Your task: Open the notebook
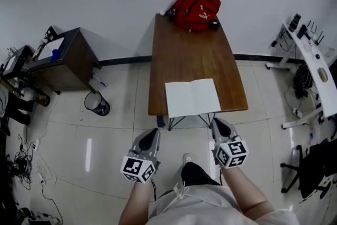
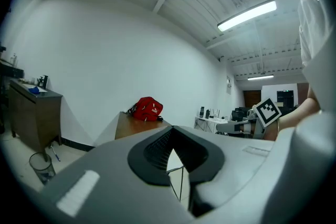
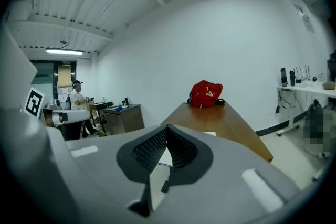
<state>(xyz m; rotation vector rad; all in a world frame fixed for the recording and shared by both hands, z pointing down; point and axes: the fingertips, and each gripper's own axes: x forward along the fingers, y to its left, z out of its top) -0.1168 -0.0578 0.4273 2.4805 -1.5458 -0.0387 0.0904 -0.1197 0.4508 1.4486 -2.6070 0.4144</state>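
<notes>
The notebook (image 1: 192, 97) lies open with blank white pages up, at the near edge of the brown table (image 1: 189, 50). Both grippers hang in front of the table, short of its edge and touching nothing. My left gripper (image 1: 151, 136) is below the table's near left corner, jaws shut and empty. My right gripper (image 1: 218, 125) is just below the near right corner, also shut and empty. In the left gripper view the jaws (image 2: 171, 129) meet at the tip. The right gripper view shows its jaws (image 3: 166, 129) closed, with a sliver of notebook (image 3: 210, 134) beyond.
A red bag (image 1: 197, 9) sits at the table's far end by the wall. A dark cabinet (image 1: 63, 58) and a waste bin (image 1: 97, 103) stand to the left. A white desk (image 1: 316, 68) and an office chair (image 1: 310, 166) are on the right.
</notes>
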